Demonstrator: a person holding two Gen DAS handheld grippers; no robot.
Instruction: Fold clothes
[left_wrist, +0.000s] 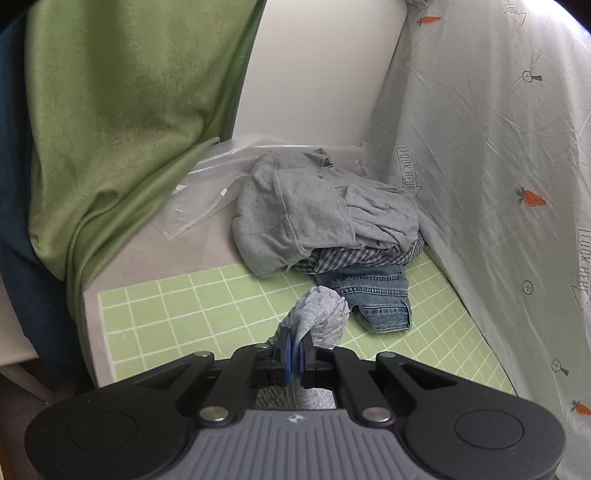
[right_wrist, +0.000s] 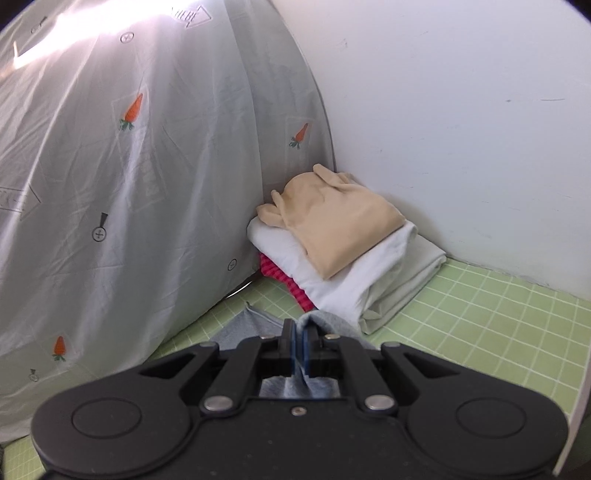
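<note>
My left gripper (left_wrist: 294, 341) is shut on a bunched fold of a light grey ribbed garment (left_wrist: 323, 314), held just above the green grid mat (left_wrist: 184, 306). My right gripper (right_wrist: 301, 341) is shut on another edge of the same grey garment (right_wrist: 325, 321), which drapes down under the jaws. Beyond the left gripper lies an unfolded heap: a grey sweatshirt (left_wrist: 295, 210) over a plaid shirt (left_wrist: 354, 258) and blue jeans (left_wrist: 373, 295). A folded stack sits in the corner ahead of the right gripper: a beige piece (right_wrist: 332, 225), white cloth (right_wrist: 347, 280) and a red item (right_wrist: 280, 277) beneath.
A white sheet with carrot prints (left_wrist: 498, 166) hangs along the mat's side, also in the right wrist view as the carrot sheet (right_wrist: 129, 184). Green fabric (left_wrist: 118, 129) drapes at the left over a grey surface with clear plastic (left_wrist: 207, 184). A white wall (right_wrist: 461, 129) closes the corner.
</note>
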